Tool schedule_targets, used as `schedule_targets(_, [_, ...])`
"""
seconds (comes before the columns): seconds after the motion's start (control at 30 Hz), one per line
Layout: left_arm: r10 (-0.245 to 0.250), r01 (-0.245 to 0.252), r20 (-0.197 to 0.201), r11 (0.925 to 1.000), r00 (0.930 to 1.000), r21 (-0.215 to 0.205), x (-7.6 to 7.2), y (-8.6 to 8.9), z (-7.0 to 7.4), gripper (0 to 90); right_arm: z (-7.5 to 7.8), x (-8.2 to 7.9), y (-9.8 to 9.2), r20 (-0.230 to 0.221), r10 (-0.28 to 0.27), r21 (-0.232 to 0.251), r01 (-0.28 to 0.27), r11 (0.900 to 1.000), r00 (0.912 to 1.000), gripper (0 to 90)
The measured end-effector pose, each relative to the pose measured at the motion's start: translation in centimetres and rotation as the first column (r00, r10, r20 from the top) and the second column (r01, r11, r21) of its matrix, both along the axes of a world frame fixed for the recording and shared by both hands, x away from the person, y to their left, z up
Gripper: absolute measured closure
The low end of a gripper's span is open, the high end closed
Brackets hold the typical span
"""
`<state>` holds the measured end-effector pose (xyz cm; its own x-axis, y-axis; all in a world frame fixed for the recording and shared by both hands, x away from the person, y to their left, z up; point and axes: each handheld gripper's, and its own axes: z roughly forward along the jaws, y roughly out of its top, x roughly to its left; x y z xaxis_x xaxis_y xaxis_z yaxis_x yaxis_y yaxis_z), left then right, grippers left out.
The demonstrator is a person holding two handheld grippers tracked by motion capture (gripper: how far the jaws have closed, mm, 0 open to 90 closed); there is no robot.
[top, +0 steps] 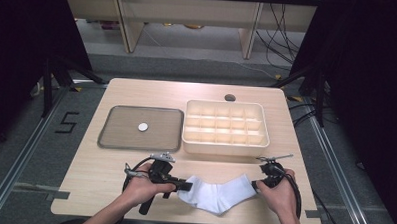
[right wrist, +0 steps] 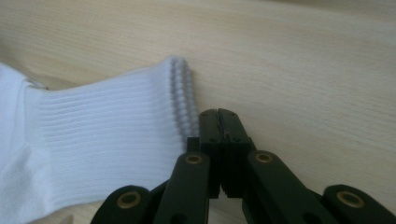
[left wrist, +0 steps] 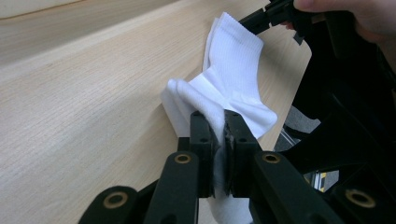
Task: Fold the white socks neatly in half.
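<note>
White ribbed sock lies bent, one end bunched, on table.

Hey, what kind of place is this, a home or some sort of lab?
Probably a lab or recording workspace, not a home: a bare wooden table on a taped, numbered floor, dark curtains at both sides, loose cables behind.

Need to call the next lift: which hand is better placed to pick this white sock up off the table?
Left, probably. The left gripper is shut on the sock, fabric pinched between its jaws. The right gripper is shut with nothing between them, beside the ribbed cuff.
</note>
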<state>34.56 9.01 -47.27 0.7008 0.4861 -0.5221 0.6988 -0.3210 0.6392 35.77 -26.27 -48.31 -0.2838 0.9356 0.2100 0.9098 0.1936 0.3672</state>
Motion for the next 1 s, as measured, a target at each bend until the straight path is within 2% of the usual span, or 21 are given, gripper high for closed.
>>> schedule_targets(0.07, [0.001,-0.001,0.002,1.0,1.0,-0.002,0.0,0.0,0.0,83.3,0.1,-0.1,0.3,-0.009,-0.009,0.002,0.009,1.0,0.9999,89.4])
schedule_targets(0.1, [-0.011,0.011,-0.003,0.9999,0.9999,-0.004,0.0,0.0,0.0,83.3,0.2,-0.2,0.6,-0.032,-0.029,0.004,0.029,1.0,0.9991,89.2])
schedule_targets(0.17, [-0.012,0.012,0.002,0.9999,0.9999,0.0,0.0,-0.1,0.1,83.3,0.3,-0.2,0.8,-0.026,-0.022,0.017,0.022,1.0,0.9994,88.8])
schedule_targets(0.2, [-0.013,0.013,0.003,0.9999,0.9999,-0.001,0.0,-0.1,0.1,83.3,0.5,-0.3,1.1,-0.039,-0.033,-0.01,0.032,0.999,0.9987,88.7])
schedule_targets(0.23, [-0.013,0.013,0.004,0.9999,0.9999,-0.002,0.1,-0.1,0.1,83.3,0.5,-0.3,1.2,-0.029,-0.021,-0.011,0.021,1.0,0.9994,88.7])
schedule_targets(0.37, [-0.015,0.015,0.001,0.9998,0.9999,-0.009,0.0,-0.2,0.1,83.3,0.5,-0.5,1.7,-0.04,-0.014,-0.016,0.013,1.0,0.9991,88.4])
schedule_targets(0.4, [-0.011,0.011,0.003,0.9999,0.9999,-0.007,0.0,-0.3,0.2,83.3,0.5,-0.6,2.1,-0.041,-0.024,-0.036,0.023,0.999,0.9989,88.1])
schedule_targets(0.43, [-0.011,0.011,0.003,0.9999,0.9999,-0.007,0.0,-0.3,0.2,83.3,0.5,-0.6,2.1,-0.041,-0.024,-0.036,0.023,0.999,0.9989,88.1])
schedule_targets(0.47, [-0.009,0.009,0.005,0.9997,0.9999,0.022,-0.1,-0.2,0.3,83.3,0.5,-0.7,2.2,-0.042,-0.015,-0.028,0.014,1.0,0.999,87.8])
schedule_targets(0.63, [-0.008,0.008,0.006,0.9997,0.9999,0.021,-0.1,-0.3,0.3,83.2,0.5,-0.8,2.5,-0.042,-0.012,-0.028,0.011,1.0,0.999,87.4])
schedule_targets(0.67, [0.0,0.0,0.012,0.9999,0.9999,-0.013,-0.1,-0.5,0.2,83.2,0.5,-0.9,2.6,-0.048,-0.016,-0.032,0.014,0.999,0.9987,87.2])
schedule_targets(0.7, [0.0,0.0,0.012,0.9999,0.9999,-0.013,-0.1,-0.5,0.2,83.2,0.5,-0.9,2.6,-0.048,-0.016,-0.032,0.014,0.999,0.9987,87.2])
schedule_targets(0.73, [-0.009,0.009,0.006,0.9998,0.9999,0.016,-0.1,-0.4,0.4,83.2,0.6,-0.9,2.6,-0.048,-0.018,-0.033,0.016,0.999,0.9987,87.1])
schedule_targets(0.77, [-0.005,0.005,0.005,0.9999,1.0,0.016,-0.1,-0.4,0.4,83.2,0.6,-0.9,2.6,-0.048,-0.018,-0.033,0.016,0.999,0.9987,87.1])
schedule_targets(0.8, [0.0,0.0,0.01,1.0,0.9999,-0.009,-0.1,-0.5,0.2,83.2,0.5,-1.0,2.7,-0.043,-0.02,-0.05,0.018,0.999,0.9989,86.8])
schedule_targets(0.9, [0.01,-0.009,0.012,0.9998,0.9999,-0.019,-0.1,-0.6,0.1,83.2,0.6,-1.2,3.0,-0.053,-0.015,-0.044,0.013,0.999,0.9985,86.7])
schedule_targets(0.93, [-0.013,0.013,0.006,0.9999,0.9999,-0.007,0.0,-0.5,0.2,83.2,0.5,-1.3,3.2,-0.05,-0.002,-0.043,0.0,0.999,0.9987,86.5])
schedule_targets(1.0, [-0.013,0.013,0.004,0.9999,0.9999,-0.011,0.0,-0.5,0.3,83.2,0.5,-1.4,3.5,-0.055,-0.005,-0.044,0.002,0.999,0.9985,86.4])
